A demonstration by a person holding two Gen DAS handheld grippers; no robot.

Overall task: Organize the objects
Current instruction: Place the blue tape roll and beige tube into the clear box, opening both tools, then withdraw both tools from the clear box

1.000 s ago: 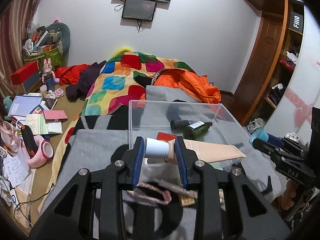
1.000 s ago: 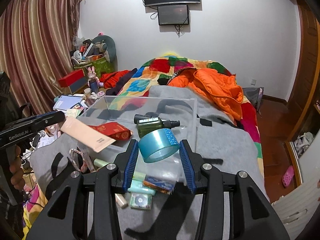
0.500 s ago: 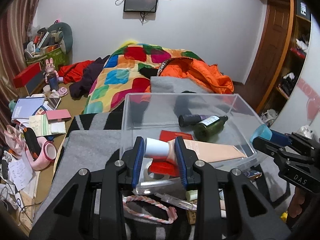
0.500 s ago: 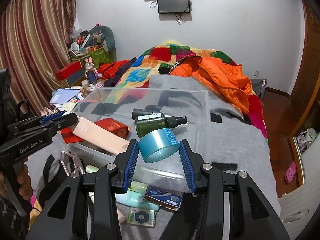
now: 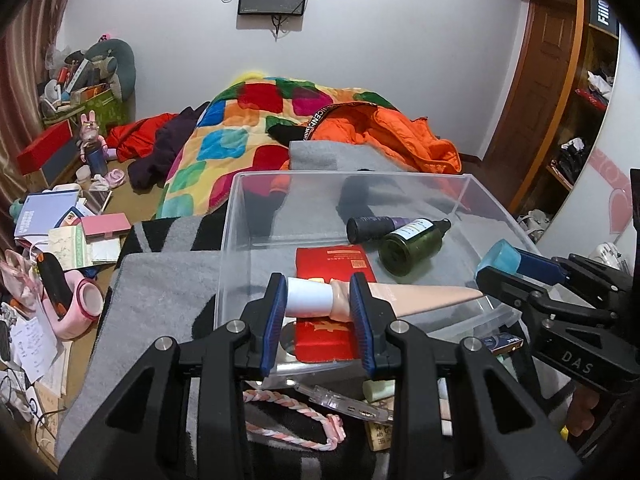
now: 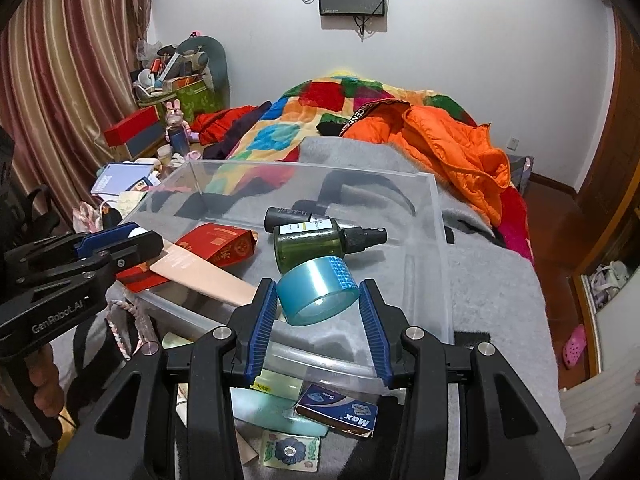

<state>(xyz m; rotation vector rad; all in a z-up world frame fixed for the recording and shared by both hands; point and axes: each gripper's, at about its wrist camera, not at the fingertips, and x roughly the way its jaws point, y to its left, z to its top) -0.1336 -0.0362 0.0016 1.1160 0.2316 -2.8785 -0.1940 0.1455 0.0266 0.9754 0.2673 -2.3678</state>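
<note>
Clear plastic bin [image 6: 438, 248] at frame centre already held a green bottle [image 6: 306, 242] and red packet [image 6: 218, 244], while the left claw [image 5: 320, 306] gripped a beige tube [image 5: 416, 298] and the right claw [image 6: 316, 306] a blue tape roll [image 6: 316, 290] above it, small items [image 6: 340, 416] left below.

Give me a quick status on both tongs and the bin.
Left tongs shut on cream tube. Right tongs shut on blue tape roll. Both over clear bin; green bottle inside, nothing blocking.

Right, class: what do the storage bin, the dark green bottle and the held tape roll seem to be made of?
Storage bin: clear glossy plastic, as the blanket shows through its walls.
Dark green bottle: tinted translucent plastic or glass, shiny, with a matte black spray cap.
Tape roll: glossy blue translucent film, probably plastic, with a faint grid pattern.
</note>
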